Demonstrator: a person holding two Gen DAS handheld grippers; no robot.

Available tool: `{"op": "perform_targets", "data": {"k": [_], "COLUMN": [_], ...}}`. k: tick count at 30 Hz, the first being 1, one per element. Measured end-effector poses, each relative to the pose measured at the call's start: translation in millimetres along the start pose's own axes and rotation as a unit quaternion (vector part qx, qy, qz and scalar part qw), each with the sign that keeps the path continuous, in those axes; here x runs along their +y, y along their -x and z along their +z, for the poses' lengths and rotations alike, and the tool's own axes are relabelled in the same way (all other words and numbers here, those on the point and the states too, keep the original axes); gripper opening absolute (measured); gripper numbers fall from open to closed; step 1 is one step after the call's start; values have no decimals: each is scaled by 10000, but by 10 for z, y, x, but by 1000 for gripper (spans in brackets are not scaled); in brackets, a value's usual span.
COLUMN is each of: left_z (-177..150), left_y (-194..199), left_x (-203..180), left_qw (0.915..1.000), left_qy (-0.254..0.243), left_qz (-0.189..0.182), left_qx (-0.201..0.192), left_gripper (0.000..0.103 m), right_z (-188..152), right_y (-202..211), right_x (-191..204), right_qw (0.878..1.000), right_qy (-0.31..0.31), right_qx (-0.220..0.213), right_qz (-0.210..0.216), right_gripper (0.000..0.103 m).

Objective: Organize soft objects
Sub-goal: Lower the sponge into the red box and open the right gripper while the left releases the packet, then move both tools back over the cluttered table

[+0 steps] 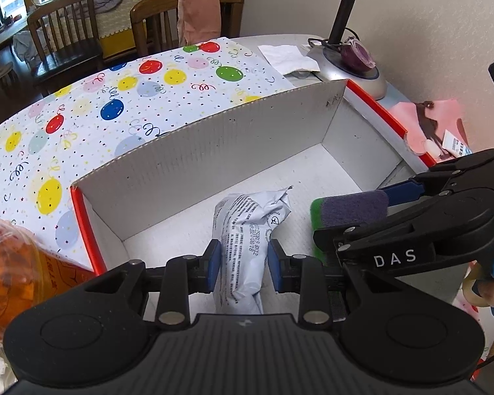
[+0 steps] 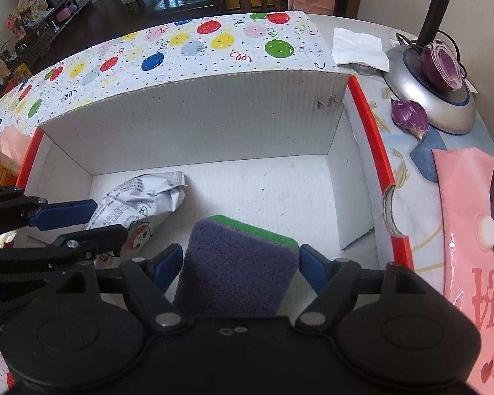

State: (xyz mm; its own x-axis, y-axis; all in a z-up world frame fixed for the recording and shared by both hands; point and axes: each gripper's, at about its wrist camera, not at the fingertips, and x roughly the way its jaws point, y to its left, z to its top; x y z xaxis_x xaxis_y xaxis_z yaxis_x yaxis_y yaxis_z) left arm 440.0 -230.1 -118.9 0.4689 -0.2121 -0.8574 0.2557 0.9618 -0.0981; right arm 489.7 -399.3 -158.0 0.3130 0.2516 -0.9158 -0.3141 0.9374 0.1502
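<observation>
A white corrugated box [image 1: 214, 151] [image 2: 197, 115] with a red rim lies open on the table. My left gripper [image 1: 243, 263] [image 2: 108, 220] reaches down into it. Its blue pads press on a crumpled white printed packet [image 1: 247, 227] [image 2: 141, 200], whose far end rests on the box floor. To its right my right gripper [image 2: 240, 260] [image 1: 352, 217] is also inside the box. A purple and green sponge [image 2: 237, 263] [image 1: 349, 210] stands between its blue pads. The sponge's sides look unsqueezed and the pads sit beside it without pressing.
A balloon-print cloth [image 1: 115, 98] covers the table behind the box. At the right stand a lamp base [image 2: 434, 98] bearing a cut purple onion [image 2: 444, 65], an onion piece [image 2: 408, 115], a tissue [image 2: 358, 49] and a pink bag [image 2: 470, 230]. An orange packet [image 1: 10, 270] lies left. Wooden chairs [image 1: 65, 26] stand behind.
</observation>
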Motion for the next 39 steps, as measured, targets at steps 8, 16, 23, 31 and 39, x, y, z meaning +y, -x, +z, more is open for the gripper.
{"op": "perform_targets", "data": {"k": [8,16,23,31,39], "left_z": [-38,-157,-305,-548,-879], "left_y": [210,604,1025,1545,2066], "left_x": [52,28,39,191,413], "left_qw": [9996,9976,9947,9905,9849], "left_qy": [137,136,41,34,50], "left_qz": [-163,-443,-553,-548,-437], "left_qx": [-178,-513,-861,-1263,-1677], "left_gripper": [56,57,57,57,57], "right_z": [-62,-213,-378,-557,-717], "right_y": [187,597,981,1380,1782], "right_x": [-40,0,165,512,985], "right_qw": [9997,9980,9955,9914,9825], "right_qy": [-181,-316,-335,-198,94], "right_qx": [-105,-426,-740,-1101,-1641], "right_qz": [132,348,480,676,876], "right_gripper": [82,84,84,85,88]}}
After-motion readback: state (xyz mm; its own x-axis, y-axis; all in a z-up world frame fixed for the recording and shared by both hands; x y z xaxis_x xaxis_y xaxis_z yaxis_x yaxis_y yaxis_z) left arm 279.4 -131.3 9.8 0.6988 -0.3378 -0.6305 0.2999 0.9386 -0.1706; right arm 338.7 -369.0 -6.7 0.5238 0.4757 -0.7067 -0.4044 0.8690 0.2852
